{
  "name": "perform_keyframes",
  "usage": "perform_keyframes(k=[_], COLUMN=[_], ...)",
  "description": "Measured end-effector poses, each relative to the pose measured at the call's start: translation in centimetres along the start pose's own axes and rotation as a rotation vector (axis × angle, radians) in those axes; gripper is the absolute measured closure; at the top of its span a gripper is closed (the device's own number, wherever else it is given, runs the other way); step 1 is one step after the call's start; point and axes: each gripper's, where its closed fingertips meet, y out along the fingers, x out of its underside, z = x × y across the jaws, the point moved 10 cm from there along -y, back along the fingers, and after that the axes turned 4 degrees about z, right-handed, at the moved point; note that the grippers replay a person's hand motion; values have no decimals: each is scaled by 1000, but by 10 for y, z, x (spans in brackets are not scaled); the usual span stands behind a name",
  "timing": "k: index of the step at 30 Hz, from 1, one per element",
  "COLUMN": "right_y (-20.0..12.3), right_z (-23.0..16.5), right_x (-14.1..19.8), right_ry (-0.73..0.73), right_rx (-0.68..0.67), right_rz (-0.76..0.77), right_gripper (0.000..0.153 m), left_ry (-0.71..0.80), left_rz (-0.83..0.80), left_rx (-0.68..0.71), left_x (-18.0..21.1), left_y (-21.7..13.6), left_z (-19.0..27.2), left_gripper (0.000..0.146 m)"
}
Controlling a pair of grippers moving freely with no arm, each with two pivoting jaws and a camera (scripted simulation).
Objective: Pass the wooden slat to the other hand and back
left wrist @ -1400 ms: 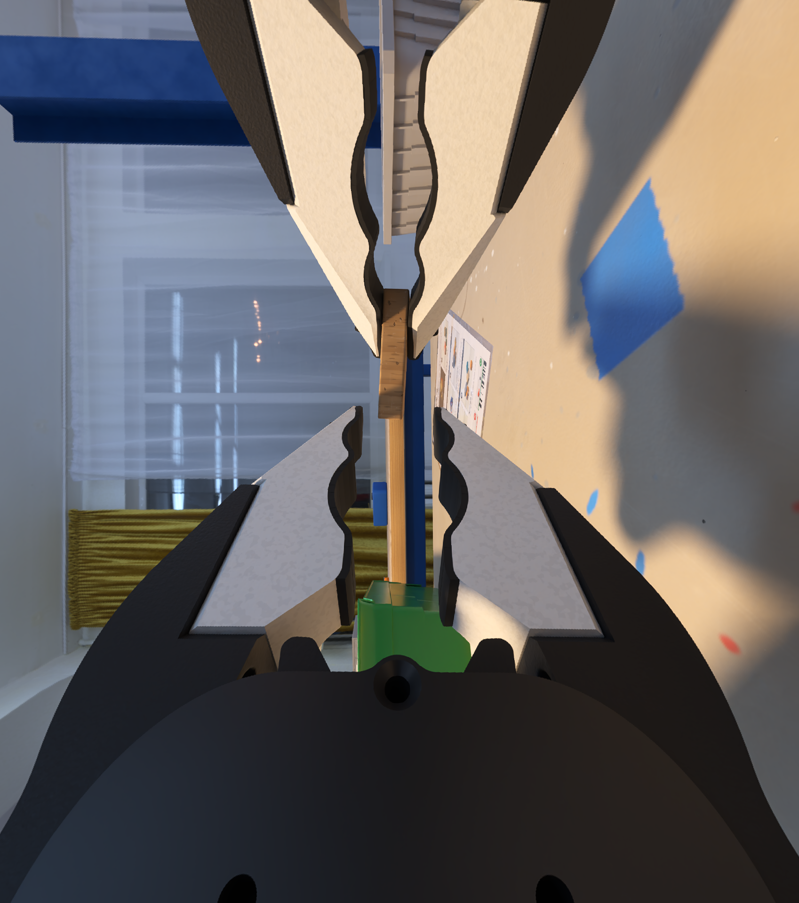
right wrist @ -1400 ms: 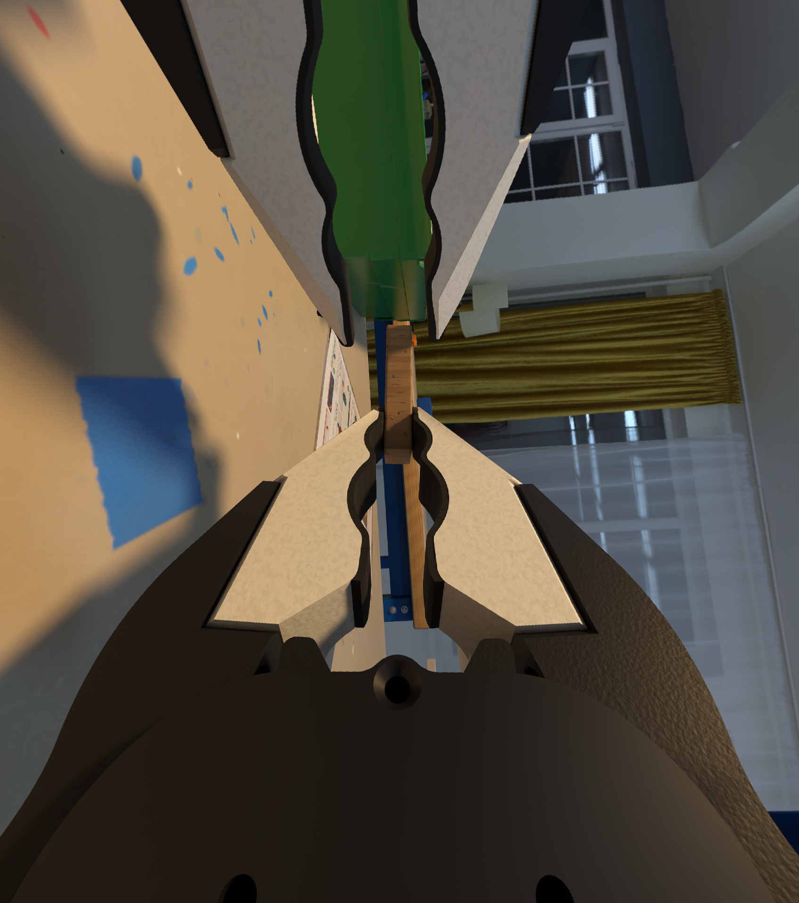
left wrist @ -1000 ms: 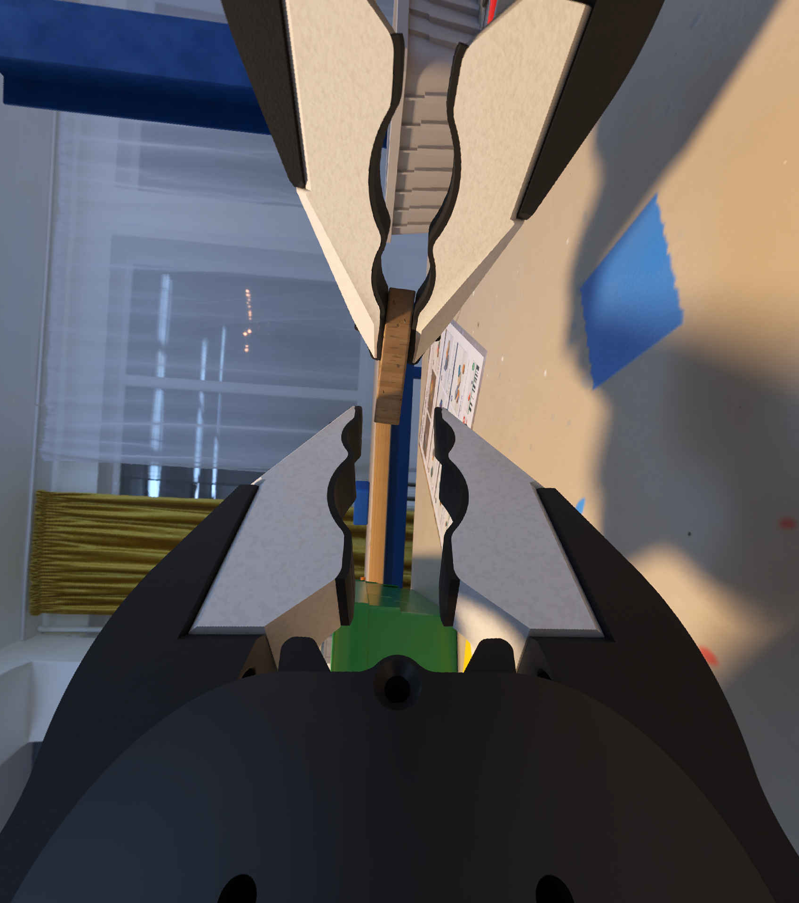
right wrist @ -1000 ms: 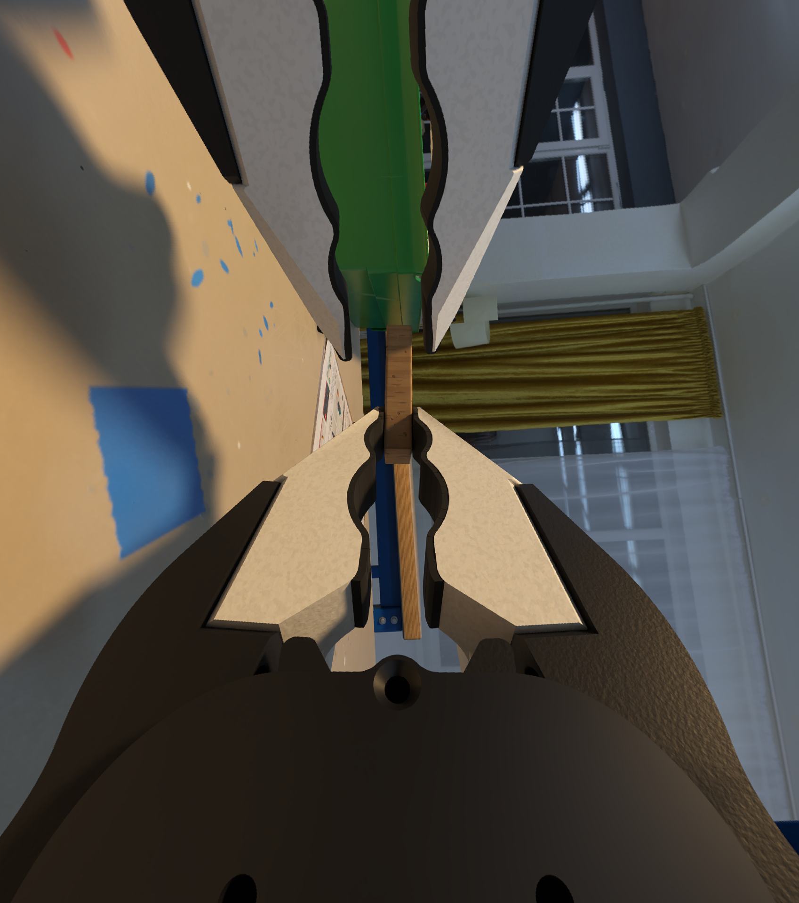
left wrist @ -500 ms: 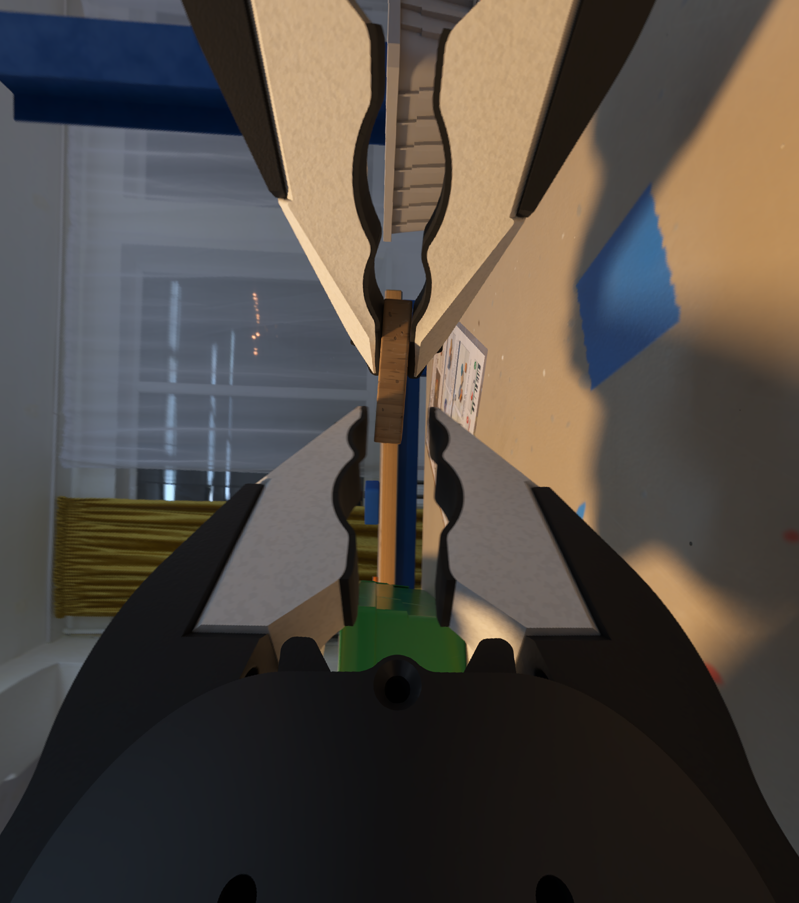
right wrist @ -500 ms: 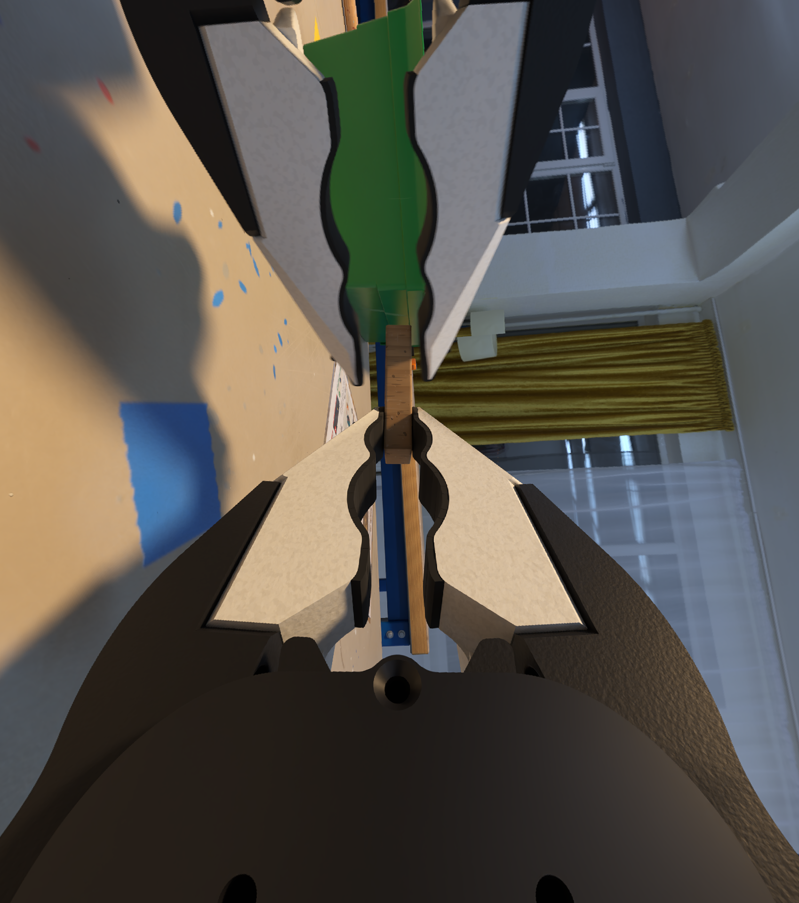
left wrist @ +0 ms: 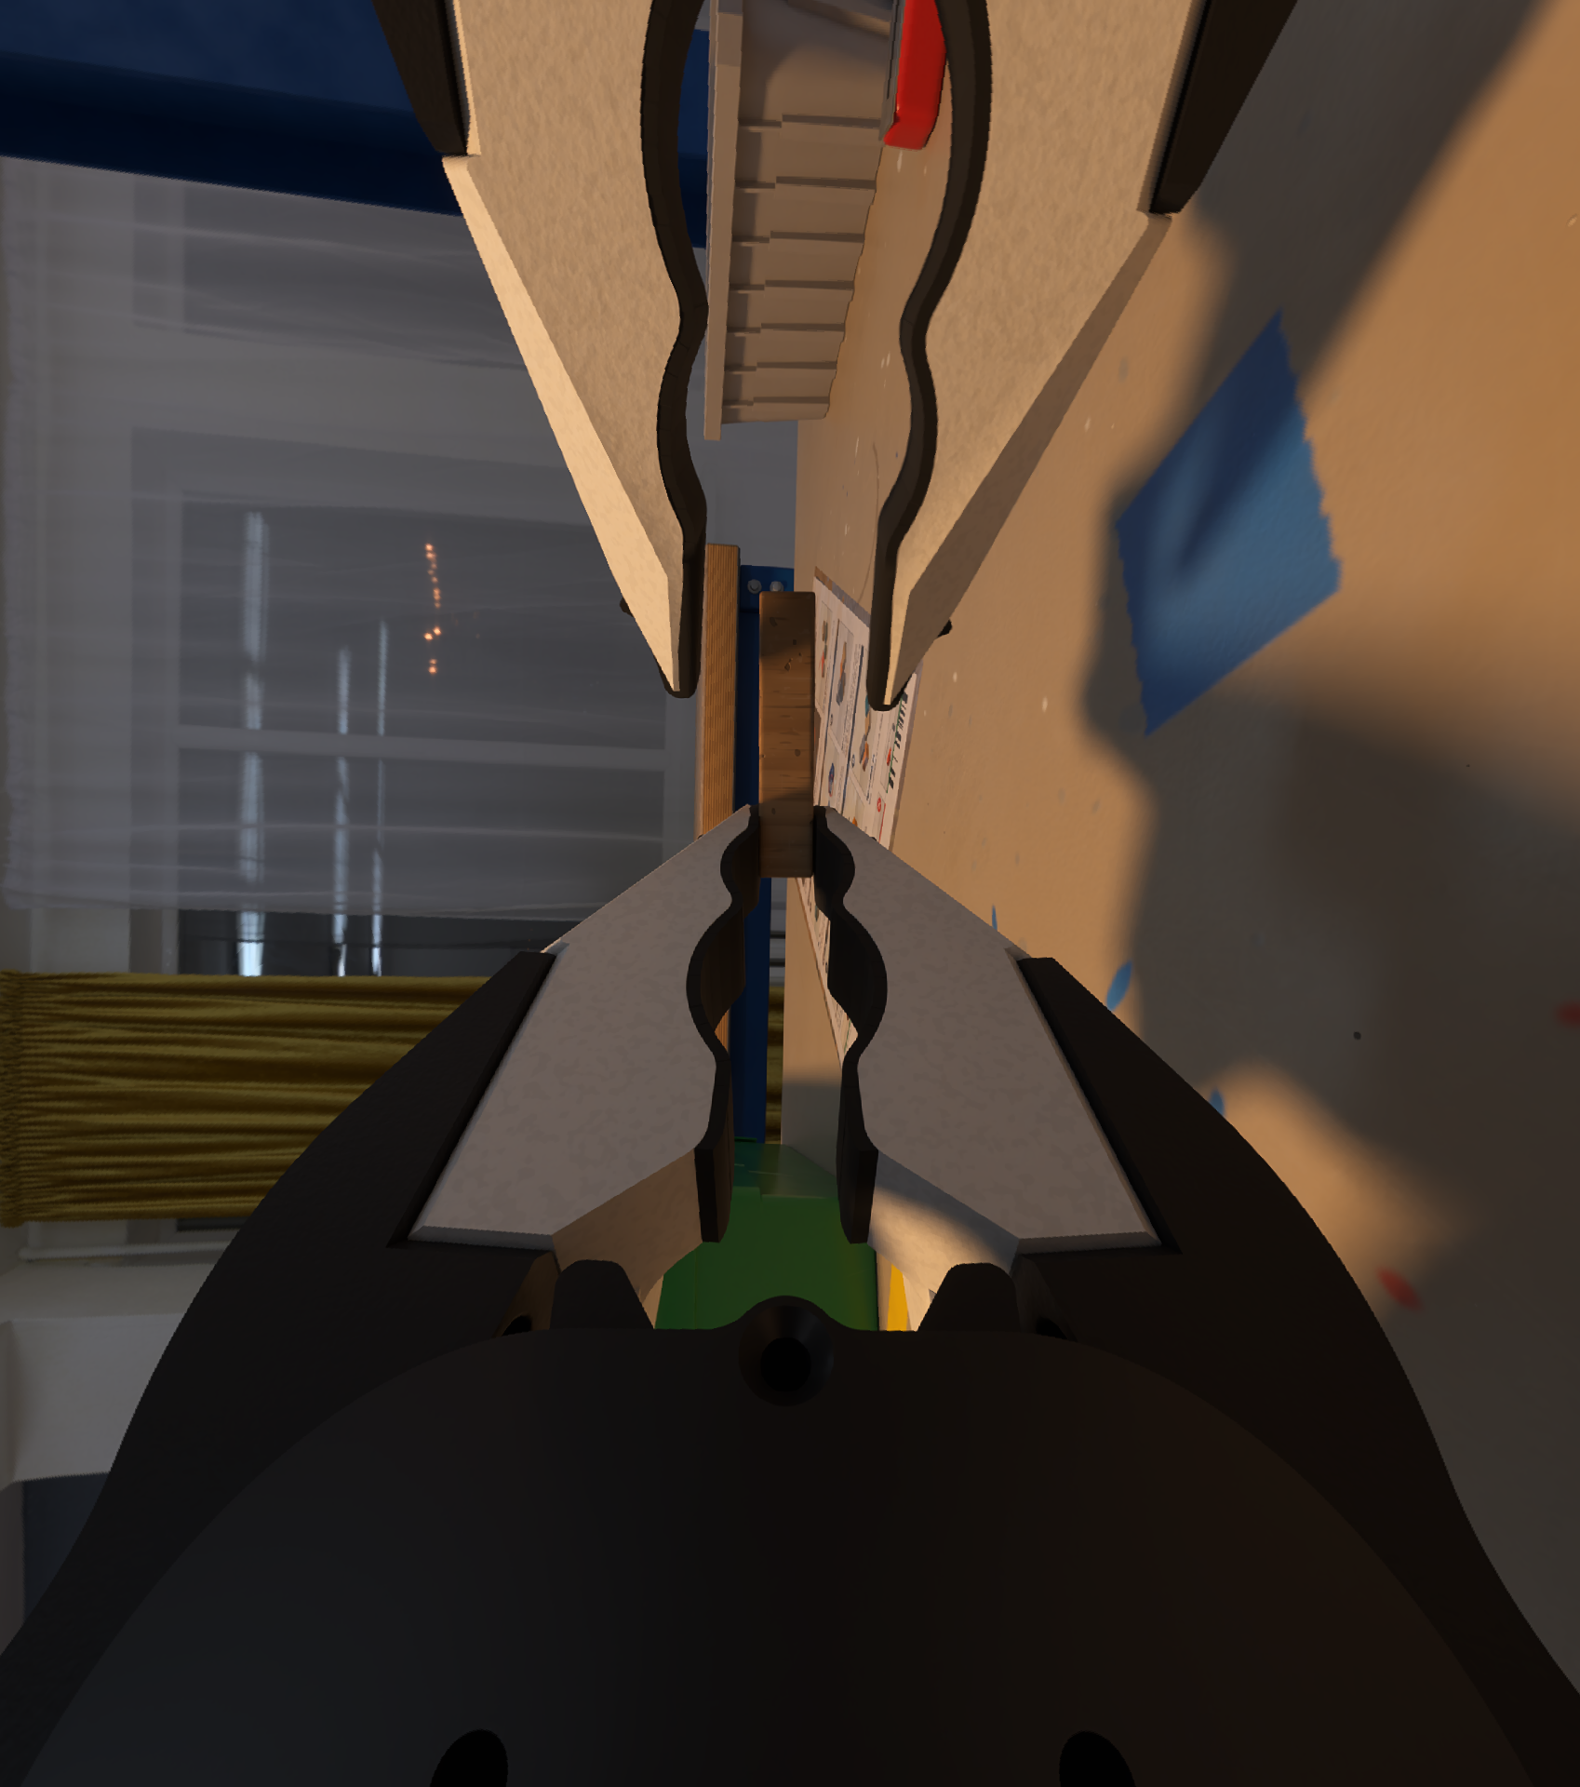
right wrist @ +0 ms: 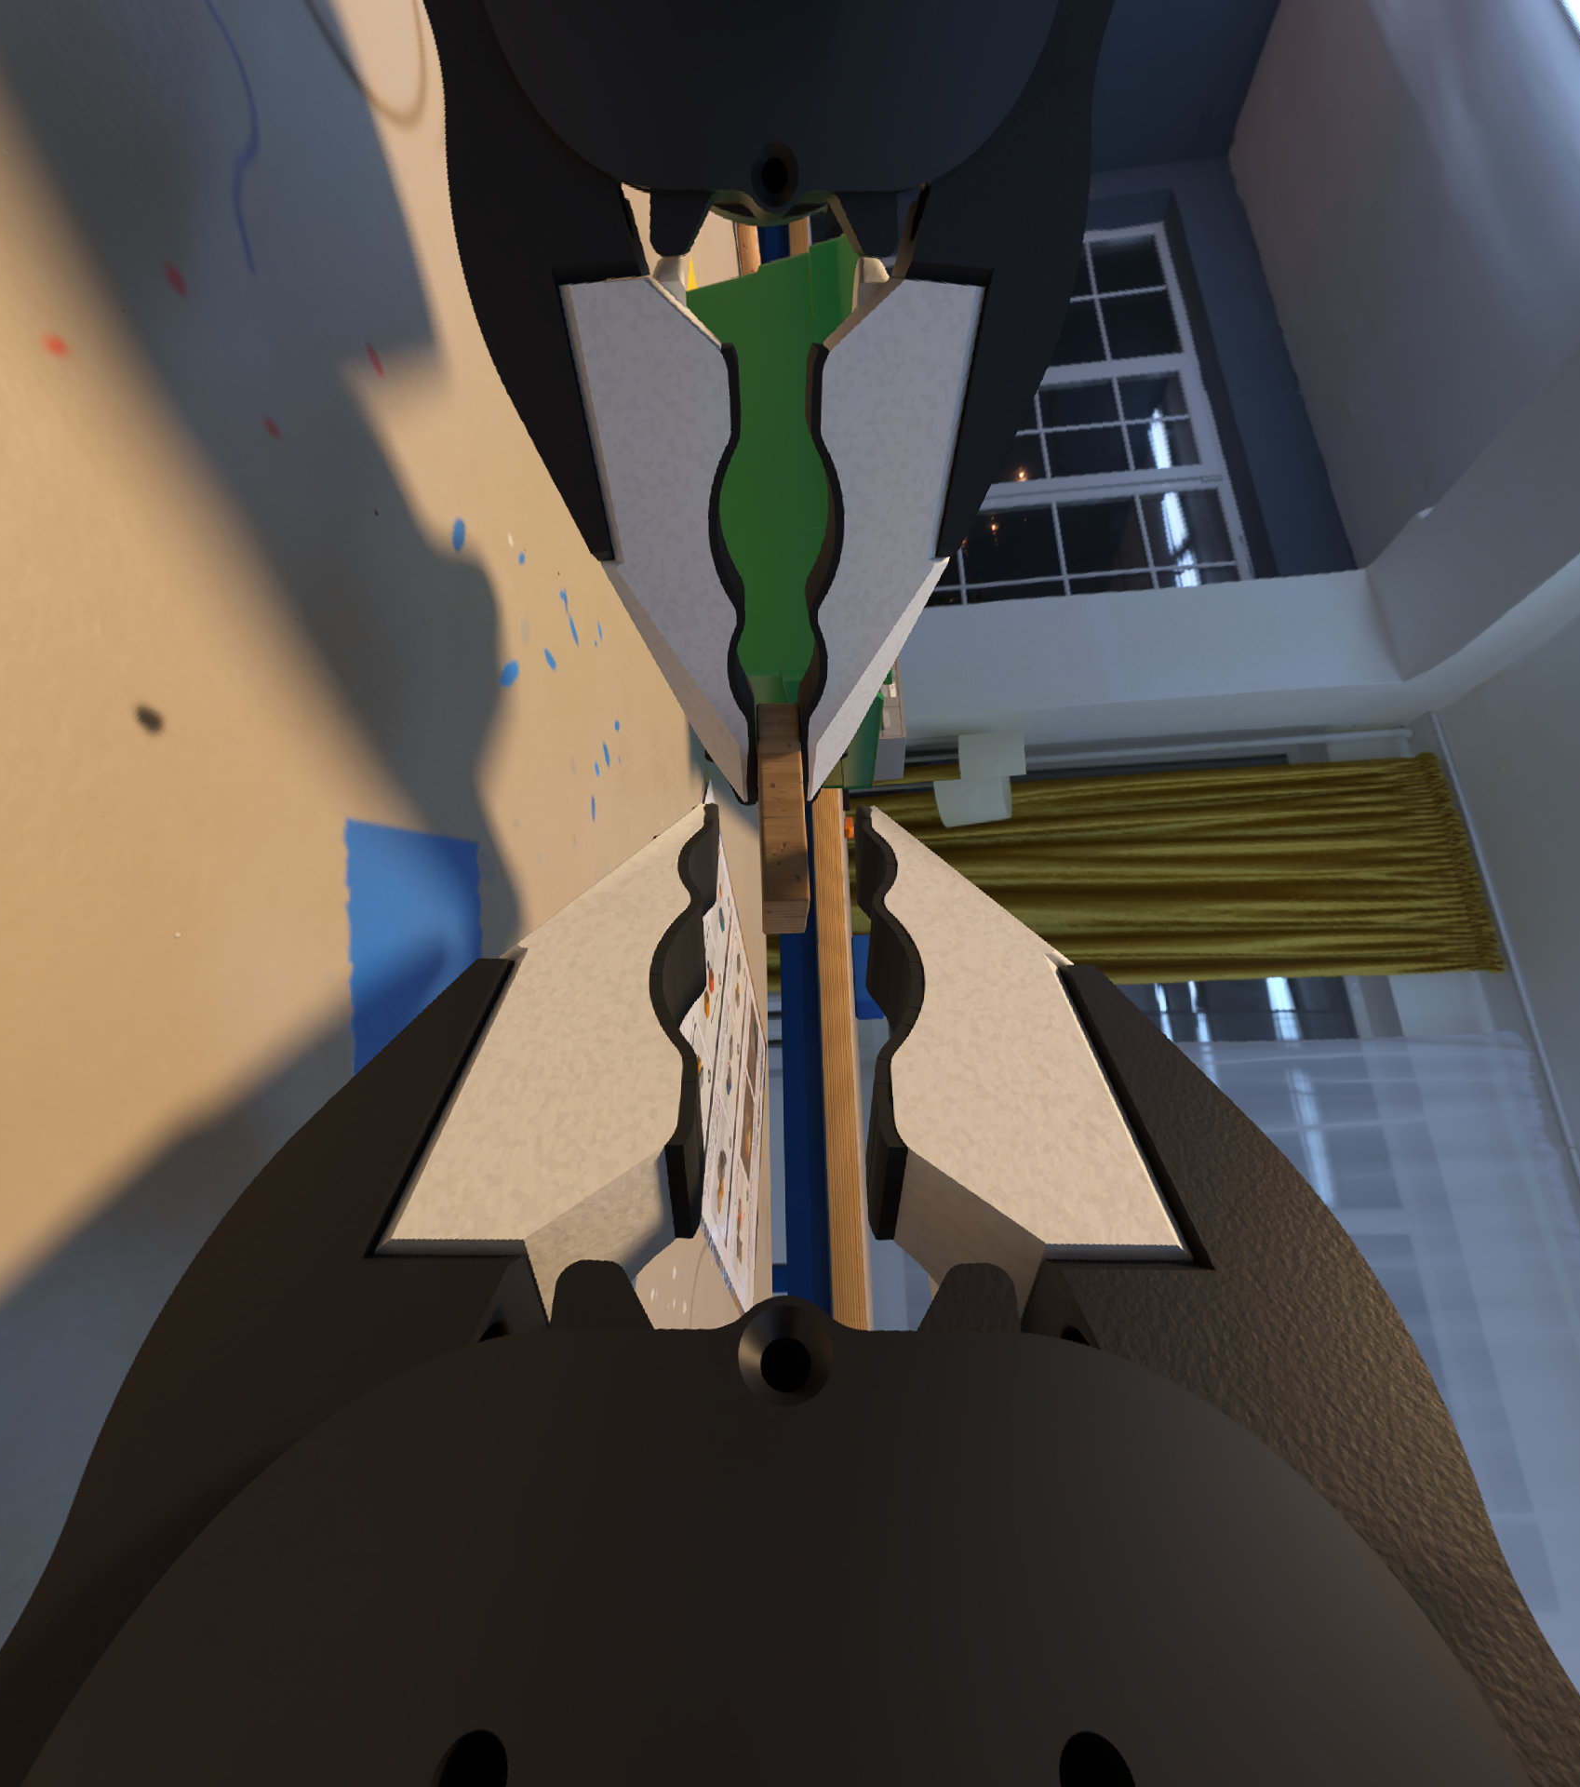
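Note:
The wooden slat (left wrist: 786, 716) is a short brown piece, seen end-on and held in the air beside the tan table top (left wrist: 1444, 870). My left gripper (left wrist: 786, 834), with grey pads, is shut on the slat's near end. My right gripper (left wrist: 786, 685), with tan pads, faces it from above with its jaws apart on either side of the slat's far end, not touching it. In the right wrist view the slat (right wrist: 784, 870) sticks out of the left gripper (right wrist: 781, 778) towards my open right gripper (right wrist: 786, 822).
The table top carries a blue tape patch (left wrist: 1221, 541), a printed sheet (left wrist: 863, 716) and paint specks. A green block (right wrist: 772, 503) lies behind the left gripper. A white stepped object (left wrist: 786, 290) and a red piece (left wrist: 912, 87) lie behind the right gripper. A blue post and a long wooden strip (right wrist: 834, 1064) stand beyond.
My left gripper has shut on the slat. My right gripper, which held the slat before, has opened and let it go. The two grippers have drawn a little apart.

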Motion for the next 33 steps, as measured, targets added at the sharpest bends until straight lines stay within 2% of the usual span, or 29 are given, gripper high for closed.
perform_keyframes(k=[5,11,14,16,18,21,22,24,25,28,31,33], right_y=[2,2,1,0,-2,-2,-3,-7,-10,-18,-26,-31], right_z=[3,1,2,3,4,5,6,10,12,16,20,22], right_x=[-4,-1,4,8,9,11,15,23,27,39,46,47], right_ry=[37,18,26,17,-1,-30,-36,-33,-32,-41,-61,-82], right_rx=[-17,-13,-25,-11,-1,20,30,49,58,92,140,179], right_rz=[-28,-5,-39,-50,-52,-104,-128,-185,-216,-305,-385,-427], right_gripper=[127,127,111,117,142,140,141,141,141,141,141,141], left_ry=[-22,-13,-2,-3,-12,-91,-138,-236,-274,-373,-519,-559], left_rz=[1,3,17,39,56,69,49,24,26,70,188,261], left_rx=[-8,-8,-22,-29,-40,-28,-8,13,13,-17,-37,-25], left_x=[2,2,2,0,-1,0,2,8,11,16,19,22], left_y=[-1,0,-1,-1,-1,5,7,10,11,15,21,26], left_z=[0,2,2,2,2,0,-1,-4,-6,-15,-25,-29], left_gripper=[137,137,137,137,136,136,133,100,90,87,87,84])
